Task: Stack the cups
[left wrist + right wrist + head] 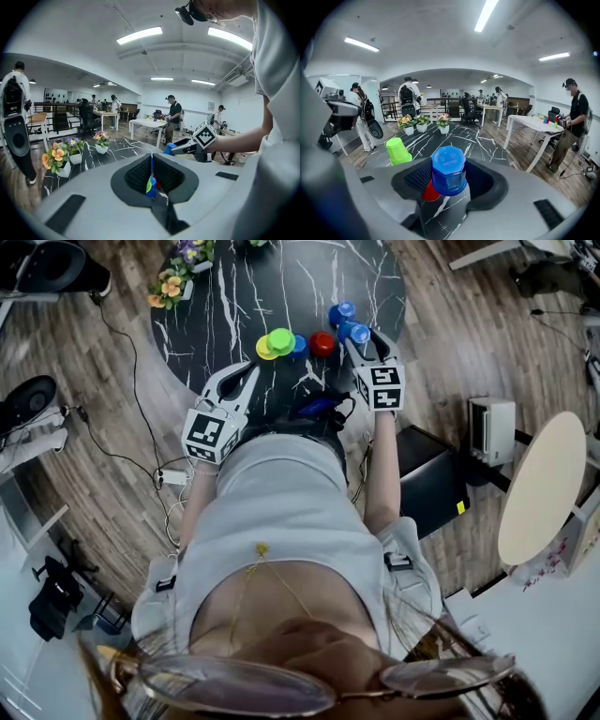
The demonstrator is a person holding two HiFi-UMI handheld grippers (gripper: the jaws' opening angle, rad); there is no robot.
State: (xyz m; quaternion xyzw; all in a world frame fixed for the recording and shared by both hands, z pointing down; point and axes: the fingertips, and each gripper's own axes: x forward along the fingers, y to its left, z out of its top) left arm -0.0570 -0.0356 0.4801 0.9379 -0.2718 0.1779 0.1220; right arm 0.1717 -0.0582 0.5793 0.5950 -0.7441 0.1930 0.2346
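Note:
On the black marble table a yellow cup, a green cup, a blue cup and a red cup stand upside down in a row. Another blue cup stands farther back. My right gripper is shut on a third blue cup, which hangs upside down above the red cup; the green cup is to its left. My left gripper is shut and holds nothing, just in front of the row. Through its slit slivers of cups show.
Small pots of flowers stand at the table's far left edge. Cables run over the wooden floor on the left. A black box and a round pale tabletop are to my right. Several people stand at desks in the background.

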